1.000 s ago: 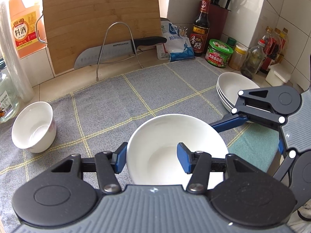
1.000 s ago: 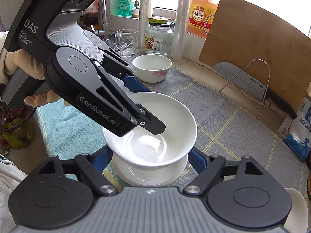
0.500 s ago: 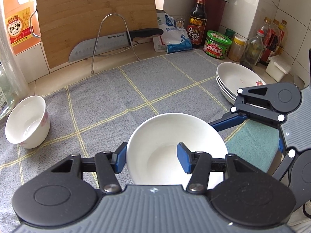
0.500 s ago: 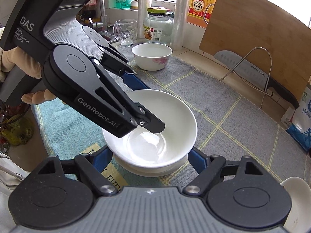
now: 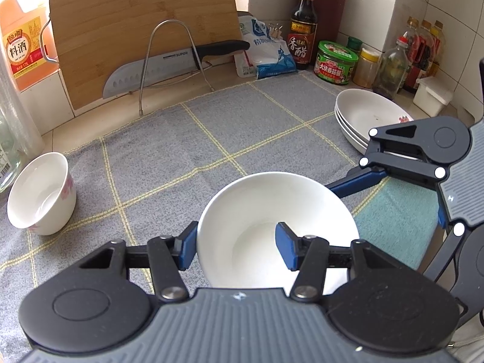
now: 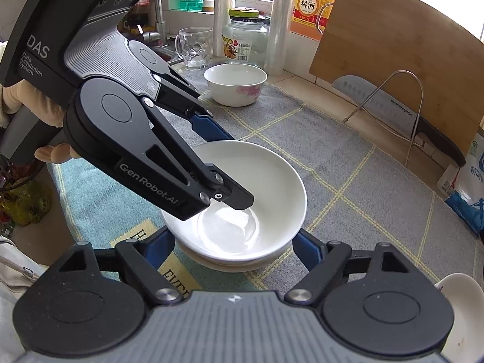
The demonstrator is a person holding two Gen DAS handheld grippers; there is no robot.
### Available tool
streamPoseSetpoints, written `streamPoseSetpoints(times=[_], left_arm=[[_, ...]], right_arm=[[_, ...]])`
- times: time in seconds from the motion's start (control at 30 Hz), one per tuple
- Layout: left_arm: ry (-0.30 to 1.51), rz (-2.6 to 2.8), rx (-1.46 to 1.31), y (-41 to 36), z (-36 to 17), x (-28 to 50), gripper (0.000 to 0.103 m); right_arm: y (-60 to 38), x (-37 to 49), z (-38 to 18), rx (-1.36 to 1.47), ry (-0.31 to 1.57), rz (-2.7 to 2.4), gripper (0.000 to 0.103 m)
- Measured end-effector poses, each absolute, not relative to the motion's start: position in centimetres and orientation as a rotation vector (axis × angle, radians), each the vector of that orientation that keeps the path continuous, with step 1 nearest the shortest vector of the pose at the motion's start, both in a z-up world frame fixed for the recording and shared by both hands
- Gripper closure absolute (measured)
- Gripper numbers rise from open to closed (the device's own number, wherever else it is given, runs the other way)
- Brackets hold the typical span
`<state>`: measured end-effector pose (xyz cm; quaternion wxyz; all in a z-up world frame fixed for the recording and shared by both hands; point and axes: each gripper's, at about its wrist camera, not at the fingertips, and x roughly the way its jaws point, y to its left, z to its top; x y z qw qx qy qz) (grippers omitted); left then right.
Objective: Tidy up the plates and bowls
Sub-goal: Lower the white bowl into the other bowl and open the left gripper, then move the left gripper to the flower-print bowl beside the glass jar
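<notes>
A white bowl [image 5: 272, 211] hangs from my left gripper [image 5: 236, 248], which is shut on its near wall, one pad outside and one inside. In the right wrist view this bowl [image 6: 266, 175] sits nested in a second white bowl [image 6: 230, 264] below it. My right gripper [image 6: 233, 245] has a pad against each side of that lower bowl and is shut on it. A small flowered bowl [image 5: 40, 193] stands alone at the mat's left. Stacked white plates [image 5: 369, 118] lie at the right.
A grey checked mat [image 5: 187, 157] covers the counter, with a teal mat [image 5: 393, 217] at the front right. At the back are a cutting board [image 5: 139, 24], a knife [image 5: 169, 63] in a wire rack, bottles and jars [image 5: 335, 62]. A glass mug [image 6: 193, 48] stands near the sink.
The bowl in my left gripper has come down into the lower bowl between my right gripper's fingers. Both views have shifted slightly over the counter.
</notes>
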<state>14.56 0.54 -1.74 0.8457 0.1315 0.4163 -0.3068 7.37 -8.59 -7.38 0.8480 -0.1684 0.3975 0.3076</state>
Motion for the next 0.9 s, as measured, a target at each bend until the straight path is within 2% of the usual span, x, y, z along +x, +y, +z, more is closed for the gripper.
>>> streamPoseSetpoints(times=[0.43, 0.5, 0.57, 0.7, 0.77, 0.9], left_arm=[[0.875, -0.647, 0.271, 0.8, -1.8, 14.7, 0.048], [0.877, -0.653, 0.263, 0.9, -1.8, 14.7, 0.043], [0.870, -0.652, 0.260, 1.0, -1.7, 14.6, 0.036], [0.864, -0.640, 0.255, 1.5, -1.3, 14.7, 0.034], [0.857, -0.632, 0.247, 1.8, -1.0, 14.8, 0.023], [0.826, -0.610, 0.228, 2.9, -0.1, 14.8, 0.017]], right_arm=[[-8.7, 7.7, -7.7, -0.346, 0.840, 0.641, 0.014], [-8.8, 7.5, -7.7, -0.342, 0.833, 0.646, 0.000], [-8.8, 7.2, -7.3, -0.343, 0.808, 0.651, 0.000], [-9.0, 7.2, -6.6, -0.335, 0.790, 0.653, 0.000], [-9.2, 7.3, -6.4, -0.319, 0.786, 0.655, 0.000], [-9.2, 7.3, -6.1, -0.310, 0.777, 0.659, 0.000]])
